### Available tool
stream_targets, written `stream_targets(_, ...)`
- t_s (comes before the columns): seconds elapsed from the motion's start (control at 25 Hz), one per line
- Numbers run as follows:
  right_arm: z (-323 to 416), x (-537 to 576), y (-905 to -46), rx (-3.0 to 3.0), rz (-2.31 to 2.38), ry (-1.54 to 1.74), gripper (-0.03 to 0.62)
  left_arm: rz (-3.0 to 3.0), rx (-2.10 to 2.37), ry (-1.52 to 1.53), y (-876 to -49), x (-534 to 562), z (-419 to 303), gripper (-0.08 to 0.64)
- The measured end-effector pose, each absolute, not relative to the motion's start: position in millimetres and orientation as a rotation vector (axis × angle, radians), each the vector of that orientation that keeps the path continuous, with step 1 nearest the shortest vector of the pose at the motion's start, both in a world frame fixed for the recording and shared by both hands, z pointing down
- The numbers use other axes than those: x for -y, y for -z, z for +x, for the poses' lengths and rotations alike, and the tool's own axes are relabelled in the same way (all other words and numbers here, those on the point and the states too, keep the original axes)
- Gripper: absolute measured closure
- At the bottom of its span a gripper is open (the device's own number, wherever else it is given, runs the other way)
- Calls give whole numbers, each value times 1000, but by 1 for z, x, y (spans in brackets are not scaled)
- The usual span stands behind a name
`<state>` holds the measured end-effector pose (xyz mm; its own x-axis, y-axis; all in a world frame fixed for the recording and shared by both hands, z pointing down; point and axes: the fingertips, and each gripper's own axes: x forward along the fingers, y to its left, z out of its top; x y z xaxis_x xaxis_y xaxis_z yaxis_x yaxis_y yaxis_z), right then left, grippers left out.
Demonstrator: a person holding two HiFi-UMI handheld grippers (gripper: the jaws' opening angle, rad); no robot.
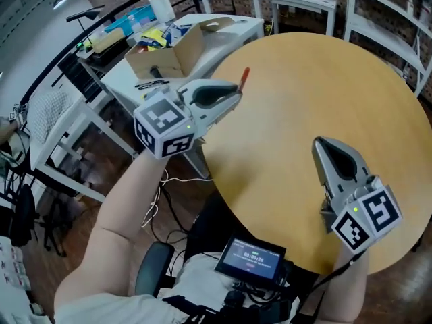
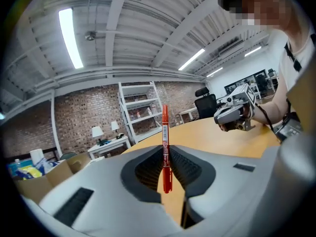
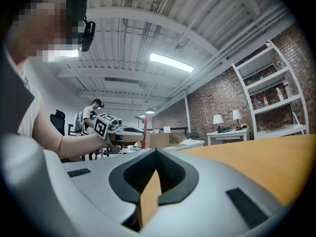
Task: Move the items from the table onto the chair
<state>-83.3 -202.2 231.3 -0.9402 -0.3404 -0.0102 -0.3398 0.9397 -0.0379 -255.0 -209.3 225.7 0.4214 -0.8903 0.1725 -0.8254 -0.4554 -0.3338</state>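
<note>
The open brown cardboard box (image 1: pixel 177 51) sits on the white side worktop (image 1: pixel 229 27). It has something small and dark inside, but I cannot tell what. The left tongs (image 1: pixel 236 90) pinch a thin red pen (image 1: pixel 244 76) near its bottom end, up in the air by the edge of the round worktop (image 1: pixel 324 79). That one is smooth yellow wood. The right tongs (image 1: pixel 316 144) are closed with nothing in them.

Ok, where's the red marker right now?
The red marker is clamped between the jaws of the left gripper, its tip sticking out past them, over the left edge of the round wooden table in the head view.
</note>
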Motion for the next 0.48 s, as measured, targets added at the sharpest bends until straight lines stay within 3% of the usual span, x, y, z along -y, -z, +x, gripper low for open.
stream_targets(0.2,-119,182,-226,-3094,-472,21,589,-2314,-1679,662,-239,185,-347,500)
stream_targets(0.48,-152,158,-220,-3108,-336,-29,589,-1932,-1804,1192,-267,165,-480,499)
